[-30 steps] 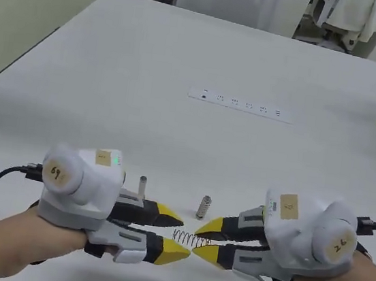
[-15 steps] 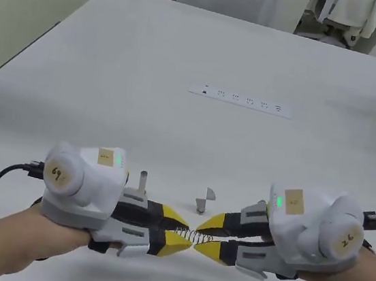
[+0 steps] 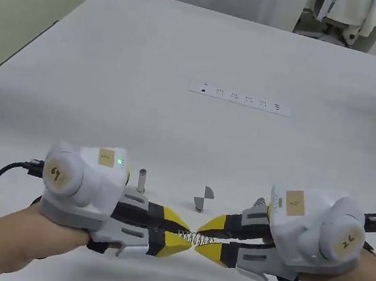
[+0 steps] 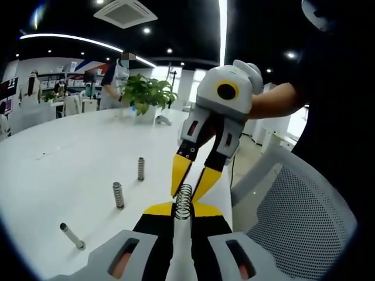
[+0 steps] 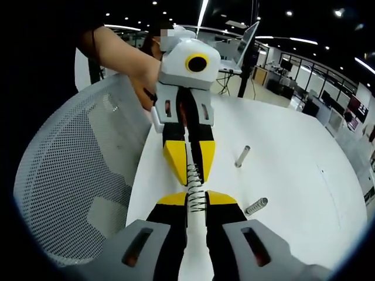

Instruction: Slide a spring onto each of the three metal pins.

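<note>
Plenty of open room: wide bare white surface (image 3: pixel 101 68) running out to the far edge and both side edges, with a power strip (image 3: pixel 240 99) lying flat past the middle. Closer to the near edge, a short row of three uprights, spaced apart: a bare pin (image 3: pixel 142 179) at the left end, a middle pin (image 3: pixel 201 199) with a coil (image 4: pixel 118 195) on it, blurred in the head view, and an end pin (image 4: pixel 140 168) likewise sleeved, partly hidden from above behind the right claw (image 3: pixel 207 236). Just off the near edge, a mesh chair (image 5: pixel 76 175) below the work. Meeting tip to tip over that near edge, in front of the row and clear of it: left claw (image 3: pixel 178 232) pointing right, right claw pointing left, both roughly level, jaws stacked one above the other. Spanning the small gap between them, the loose spring (image 3: pixel 195 236), held in the air off the surface and lying along the line of both claws. Left claw clamped on one end of it, right claw pinching the other end. Behind each claw a hand wrapped round the white body, left hand (image 5: pixel 140 73) and right hand (image 4: pixel 266 102), forearms coming in low from either side.
</note>
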Demonstrator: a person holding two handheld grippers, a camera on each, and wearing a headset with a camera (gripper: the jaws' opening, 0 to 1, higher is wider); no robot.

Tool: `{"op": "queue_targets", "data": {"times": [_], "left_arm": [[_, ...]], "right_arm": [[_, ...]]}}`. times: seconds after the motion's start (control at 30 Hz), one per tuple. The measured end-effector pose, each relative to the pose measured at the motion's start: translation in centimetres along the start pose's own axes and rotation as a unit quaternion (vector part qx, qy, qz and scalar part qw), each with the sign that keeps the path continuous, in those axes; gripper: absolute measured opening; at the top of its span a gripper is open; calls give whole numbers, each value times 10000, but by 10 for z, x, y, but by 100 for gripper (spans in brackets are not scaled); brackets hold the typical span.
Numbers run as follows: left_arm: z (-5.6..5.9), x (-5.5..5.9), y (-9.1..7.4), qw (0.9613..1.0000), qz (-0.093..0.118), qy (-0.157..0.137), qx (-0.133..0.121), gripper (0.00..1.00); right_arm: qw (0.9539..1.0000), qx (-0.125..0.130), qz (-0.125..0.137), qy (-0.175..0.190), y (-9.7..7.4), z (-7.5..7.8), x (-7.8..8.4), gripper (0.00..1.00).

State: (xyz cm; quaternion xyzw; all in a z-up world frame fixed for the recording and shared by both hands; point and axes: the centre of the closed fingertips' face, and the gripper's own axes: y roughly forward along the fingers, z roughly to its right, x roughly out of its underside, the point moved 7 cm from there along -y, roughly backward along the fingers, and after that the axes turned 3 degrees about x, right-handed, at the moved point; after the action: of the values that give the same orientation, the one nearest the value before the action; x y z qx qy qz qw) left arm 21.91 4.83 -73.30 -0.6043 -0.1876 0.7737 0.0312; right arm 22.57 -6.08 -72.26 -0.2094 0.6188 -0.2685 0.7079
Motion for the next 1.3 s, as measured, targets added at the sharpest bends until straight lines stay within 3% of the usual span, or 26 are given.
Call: {"op": "queue_targets", "data": {"times": [0.07,0.23,0.4,0.6,0.7,0.97,1.2,1.3], "left_arm": [[-1,-1,0,10000,-1,-9,5,1],[-1,-3,-1,10000,34,-34,11,1],[-2,-4,-5,10000,51,-56,-3,1],[1,-5,-5,10000,14,-41,61,1],[2,-4,-4,10000,-17,-23,79,1],[1,-2,-5,9999,-91,-20,96,1],[0,-3,-8,9999,-51,-60,100,2],[-1,-2,-9,9999,-75,-43,75,2]], "right_arm": [[9996,30,-1,266,-2,0,1,9],[9989,105,46,463,-7,4,3,12],[9984,129,-9,550,-11,2,12,15],[9983,117,71,573,-11,0,9,14],[9990,53,87,443,-10,1,8,9],[9998,55,-1,198,-12,0,4,7],[9995,41,-123,-291,-20,4,-14,7],[9991,-36,-49,-428,-24,4,-26,7]]}}
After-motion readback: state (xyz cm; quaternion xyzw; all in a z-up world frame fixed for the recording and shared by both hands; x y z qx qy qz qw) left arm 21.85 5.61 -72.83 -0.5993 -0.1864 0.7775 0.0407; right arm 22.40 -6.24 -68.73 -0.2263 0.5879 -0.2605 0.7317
